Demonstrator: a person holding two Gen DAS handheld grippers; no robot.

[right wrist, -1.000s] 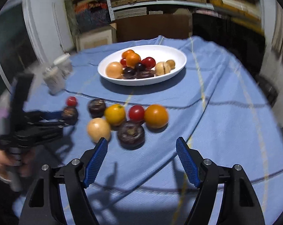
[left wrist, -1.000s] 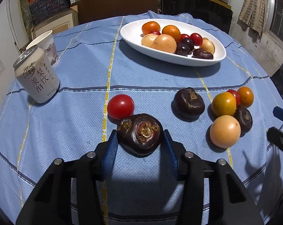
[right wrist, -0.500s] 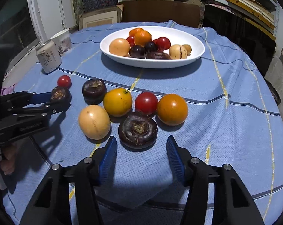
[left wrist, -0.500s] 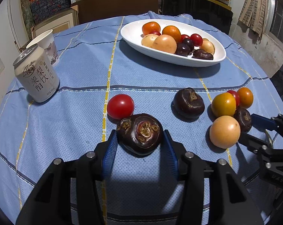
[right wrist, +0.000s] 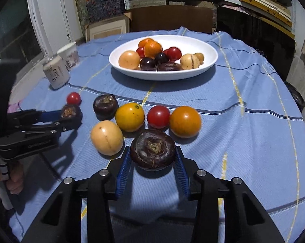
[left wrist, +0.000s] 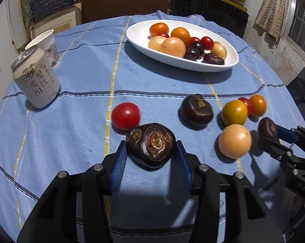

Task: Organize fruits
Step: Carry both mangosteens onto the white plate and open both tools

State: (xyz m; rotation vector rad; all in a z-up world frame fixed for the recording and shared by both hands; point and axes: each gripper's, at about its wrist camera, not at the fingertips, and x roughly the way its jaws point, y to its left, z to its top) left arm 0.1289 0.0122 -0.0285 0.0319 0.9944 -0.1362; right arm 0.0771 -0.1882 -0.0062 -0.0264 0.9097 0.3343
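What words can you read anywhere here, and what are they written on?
"梨饮" and "菜阳": large characters on the drink can.
Logo and smaller print on the can: too small to read.
"DAS": partial lettering on the right gripper's body, cut off.
Paper cup: printed pattern, no readable words.

We log two fisheye views, each mounted behind its own fingers, tilted down at the table (left wrist: 75,93) from close range. The left wrist view faces the white dish (left wrist: 229,60) from the table's left; the right wrist view faces it from the right. Both share the dish (right wrist: 209,60), loose fruit, can (left wrist: 36,81) and shelves.
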